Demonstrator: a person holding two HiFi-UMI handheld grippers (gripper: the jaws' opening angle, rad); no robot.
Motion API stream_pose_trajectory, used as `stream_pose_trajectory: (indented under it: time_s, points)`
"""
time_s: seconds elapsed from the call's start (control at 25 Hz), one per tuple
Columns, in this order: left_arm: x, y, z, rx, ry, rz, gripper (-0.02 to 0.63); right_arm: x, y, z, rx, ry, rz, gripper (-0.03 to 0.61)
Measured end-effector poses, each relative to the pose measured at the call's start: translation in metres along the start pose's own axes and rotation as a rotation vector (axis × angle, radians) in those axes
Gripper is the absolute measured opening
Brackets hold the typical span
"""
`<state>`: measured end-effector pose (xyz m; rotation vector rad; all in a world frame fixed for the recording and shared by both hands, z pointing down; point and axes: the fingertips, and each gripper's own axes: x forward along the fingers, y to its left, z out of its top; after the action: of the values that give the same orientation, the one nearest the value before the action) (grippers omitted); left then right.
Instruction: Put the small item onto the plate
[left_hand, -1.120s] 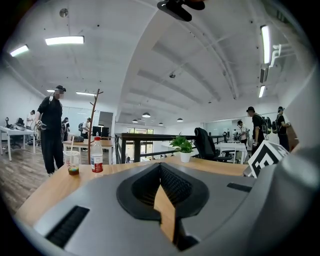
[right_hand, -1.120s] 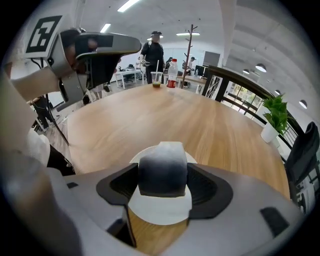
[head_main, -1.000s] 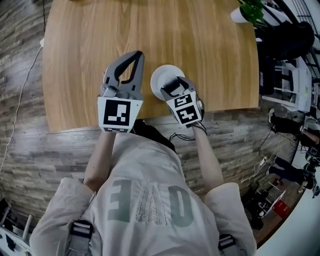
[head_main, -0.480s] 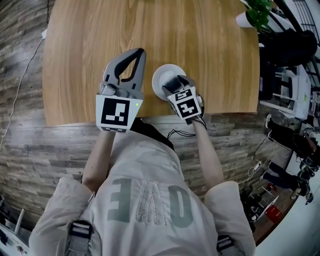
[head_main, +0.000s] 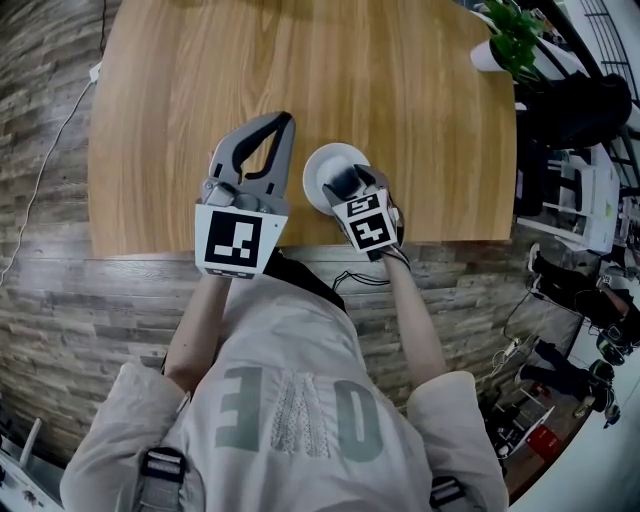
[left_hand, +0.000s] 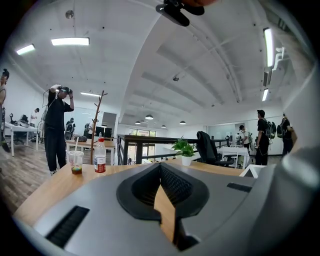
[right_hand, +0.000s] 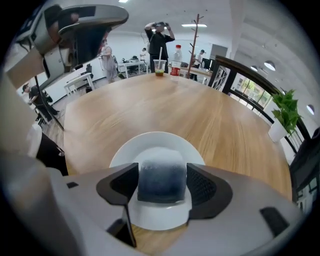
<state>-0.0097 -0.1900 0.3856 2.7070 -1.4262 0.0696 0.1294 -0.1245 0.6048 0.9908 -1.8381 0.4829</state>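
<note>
A small dark blue-grey block (right_hand: 161, 181) sits between the jaws of my right gripper (right_hand: 161, 186), which is shut on it. The block hangs just over the near part of a white round plate (right_hand: 155, 145); whether it touches the plate I cannot tell. In the head view the right gripper (head_main: 347, 184) covers the plate's (head_main: 322, 166) near right part, close to the wooden table's (head_main: 180, 120) front edge. My left gripper (head_main: 284, 120) is left of the plate, raised, its jaws meeting at the tips with nothing held (left_hand: 160, 165).
A potted plant (head_main: 507, 30) stands at the table's far right corner. A plastic cup (right_hand: 159, 67) and a red-labelled bottle (right_hand: 177, 53) stand at the far end. A dark chair (head_main: 575, 95) is beyond the right edge. People stand in the room behind.
The head camera has shifted slightly. Both grippers keep about the same places relative to the plate, and the right one still grips the block.
</note>
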Motion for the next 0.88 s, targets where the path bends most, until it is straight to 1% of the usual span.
stream_pose_trajectory:
  time_s: [0.08, 0.2, 0.32, 0.44, 0.56, 0.72, 0.8, 0.88]
  points:
    - [0.0, -0.001, 0.001, 0.003, 0.0, 0.002, 0.009, 0.0, 0.0, 0.0, -0.049, -0.007, -0.021, 0.307]
    - [0.001, -0.001, 0.004, 0.009, -0.004, 0.005, 0.009, -0.004, -0.002, 0.002, -0.067, -0.018, -0.037, 0.307]
    - [0.002, -0.001, 0.008, 0.021, -0.01, 0.003, 0.009, -0.013, -0.001, 0.009, -0.035, -0.051, -0.025, 0.307]
    - [0.007, -0.002, 0.014, 0.057, -0.017, -0.004, 0.009, -0.03, -0.005, 0.029, 0.015, -0.115, -0.009, 0.307]
    - [0.016, -0.006, 0.026, 0.08, -0.04, -0.028, 0.009, -0.056, -0.022, 0.061, 0.084, -0.241, -0.027, 0.307]
    - [0.028, -0.014, 0.048, 0.092, -0.057, -0.046, 0.009, -0.108, -0.05, 0.109, 0.223, -0.457, -0.046, 0.307]
    - [0.035, -0.018, 0.061, 0.095, -0.077, -0.048, 0.009, -0.139, -0.062, 0.131, 0.311, -0.587, -0.055, 0.307]
    - [0.042, -0.021, 0.078, 0.113, -0.113, -0.057, 0.009, -0.175, -0.073, 0.151, 0.427, -0.761, -0.067, 0.305]
